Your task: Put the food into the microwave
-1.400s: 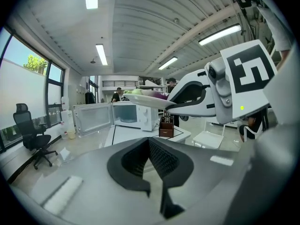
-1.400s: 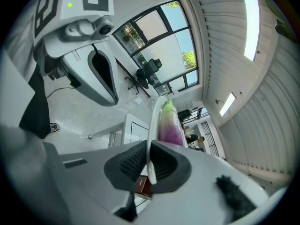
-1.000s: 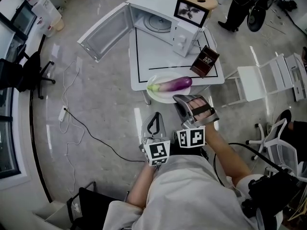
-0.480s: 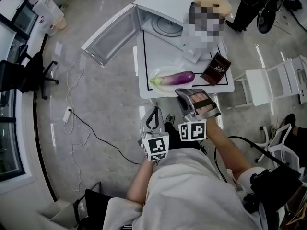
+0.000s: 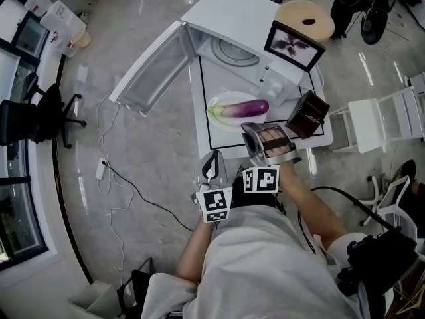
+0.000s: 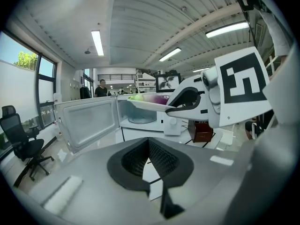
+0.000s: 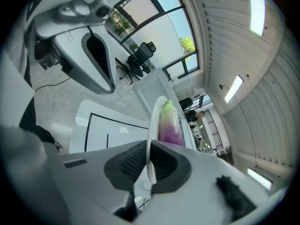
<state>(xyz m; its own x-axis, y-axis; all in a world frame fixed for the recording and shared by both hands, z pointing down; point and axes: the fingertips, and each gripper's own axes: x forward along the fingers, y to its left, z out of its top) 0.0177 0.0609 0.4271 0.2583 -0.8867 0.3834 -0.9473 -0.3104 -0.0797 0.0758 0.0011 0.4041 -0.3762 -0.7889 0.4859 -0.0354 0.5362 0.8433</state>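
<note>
right tool (image 7: 149,163) pinches thin round white plate (image 7: 151,121).

The head view looks steeply down from overhead on the left gripper (image 5: 211,163) and right gripper (image 5: 261,130). Each gripper view sits close behind its own jaws, looking along them. All three share the plate (image 7: 150,139) between the right jaws.

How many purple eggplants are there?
1. The purple eggplant lies on the round white plate, which the right gripper grips by its rim, before the open white microwave. More could be hidden elsewhere.
</note>
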